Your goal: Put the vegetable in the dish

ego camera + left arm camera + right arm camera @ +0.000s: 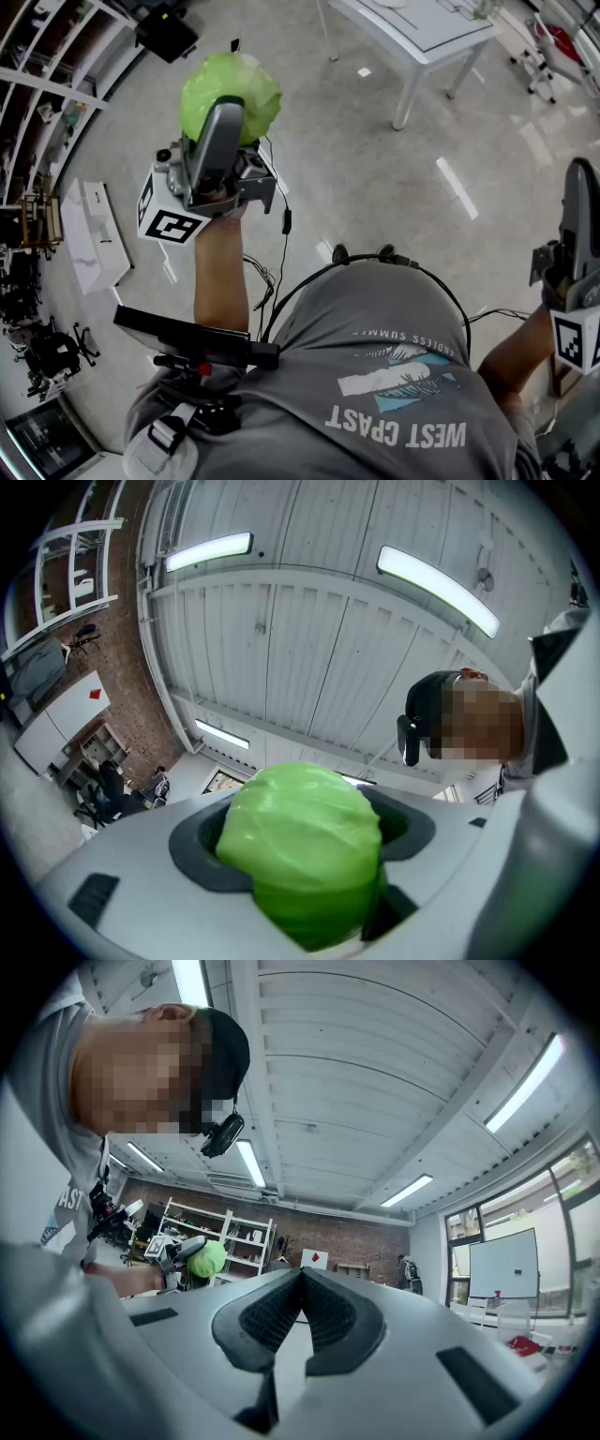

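The vegetable is clamped in the raised left hand-held gripper, the right hand-held gripper closed and empty; no dish shows, so finding it likely comes next.

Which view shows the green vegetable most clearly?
The left gripper view: the green vegetable sits large between the jaws. The head view shows it partly behind the left tool; the right gripper view shows it small and distant.
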A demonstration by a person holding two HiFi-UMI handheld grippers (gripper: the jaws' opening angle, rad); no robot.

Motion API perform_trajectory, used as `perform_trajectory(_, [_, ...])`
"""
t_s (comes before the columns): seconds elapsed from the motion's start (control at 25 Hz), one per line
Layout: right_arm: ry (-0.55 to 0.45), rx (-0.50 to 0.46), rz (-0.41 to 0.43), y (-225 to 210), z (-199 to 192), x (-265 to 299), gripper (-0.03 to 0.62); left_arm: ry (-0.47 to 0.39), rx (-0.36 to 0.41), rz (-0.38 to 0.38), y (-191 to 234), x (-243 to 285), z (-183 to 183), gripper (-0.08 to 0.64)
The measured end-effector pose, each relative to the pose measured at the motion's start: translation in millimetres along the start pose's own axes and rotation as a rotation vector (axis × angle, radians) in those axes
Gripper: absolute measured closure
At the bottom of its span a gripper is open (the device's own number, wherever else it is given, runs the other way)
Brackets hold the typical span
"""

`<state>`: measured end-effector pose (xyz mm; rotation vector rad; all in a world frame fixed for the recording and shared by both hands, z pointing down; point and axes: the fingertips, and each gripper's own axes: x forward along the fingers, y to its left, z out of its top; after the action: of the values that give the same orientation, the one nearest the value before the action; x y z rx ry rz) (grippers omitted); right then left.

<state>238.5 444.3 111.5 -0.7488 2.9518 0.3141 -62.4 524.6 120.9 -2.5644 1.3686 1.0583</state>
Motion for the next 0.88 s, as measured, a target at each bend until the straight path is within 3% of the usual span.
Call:
perform_trajectory(0.52, [-0.031, 0.082, 0.047, -17, 16, -5, 0.584, 0.002, 0.007, 0.021, -11, 18, 5, 0.213])
perform_trajectory(0.72, [-0.059, 0.084, 0.025, -37, -31, -32, 0.584, -0.006, 0.018, 0.004, -15, 9, -47, 0.213])
perform_trajectory(0.88, [-0.070, 0.157, 0.025, -47, -54, -20, 0.584, 0.050, 0.035, 0.033, -9, 15, -51, 0.213])
